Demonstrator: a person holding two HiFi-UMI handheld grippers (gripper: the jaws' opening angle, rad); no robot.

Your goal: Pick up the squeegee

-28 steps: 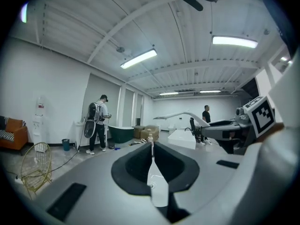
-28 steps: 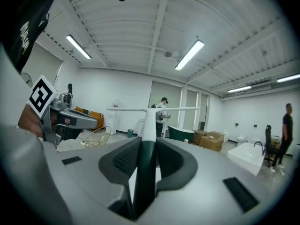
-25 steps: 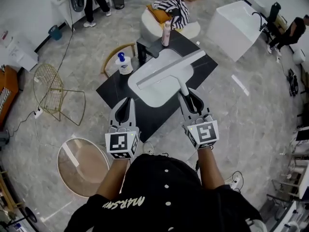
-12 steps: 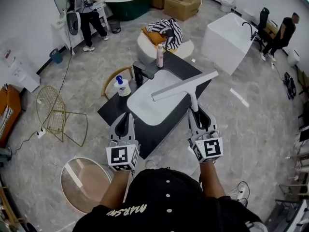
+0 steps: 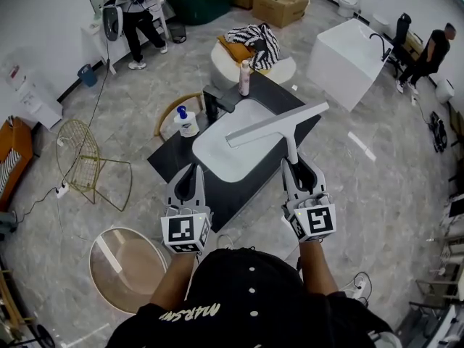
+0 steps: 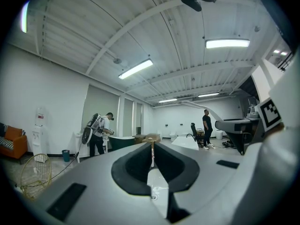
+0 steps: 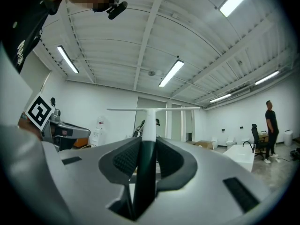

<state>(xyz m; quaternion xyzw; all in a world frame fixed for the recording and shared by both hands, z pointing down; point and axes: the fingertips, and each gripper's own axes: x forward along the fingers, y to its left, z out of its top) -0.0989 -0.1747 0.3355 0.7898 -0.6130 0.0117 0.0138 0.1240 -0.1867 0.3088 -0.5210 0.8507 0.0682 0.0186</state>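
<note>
Head view shows the pick-up as good as done: the long pale grey T-shaped squeegee [image 5: 279,127] hangs in the air over the right part of the white oval basin [image 5: 217,154] and touches nothing. The right tool [image 5: 299,171] is clamped on the dark lower end of its handle. In the right gripper view the handle stands upright between the two jaws, gripped on both sides, with the blade lying level across the top. By my judgement, what is left is only to hold it steady and carry it clear.

The left tool [image 5: 190,174], on the near left of the basin, has its jaws drawn together with nothing between them, and it takes no part.

The basin sits in a dark stone surface [image 5: 174,158]. A black faucet [image 5: 217,100] stands at the basin's far edge, a white pump bottle with a blue head [image 5: 187,122] to its left, and a slim pink bottle [image 5: 245,77] beyond it. The faucet and the pink bottle are nearest the blade but apart from it, so nothing blocks the way.

Well to the left of the basin is a gold wire chair [image 5: 83,154], and far to the right a white bathtub [image 5: 348,49]
</note>
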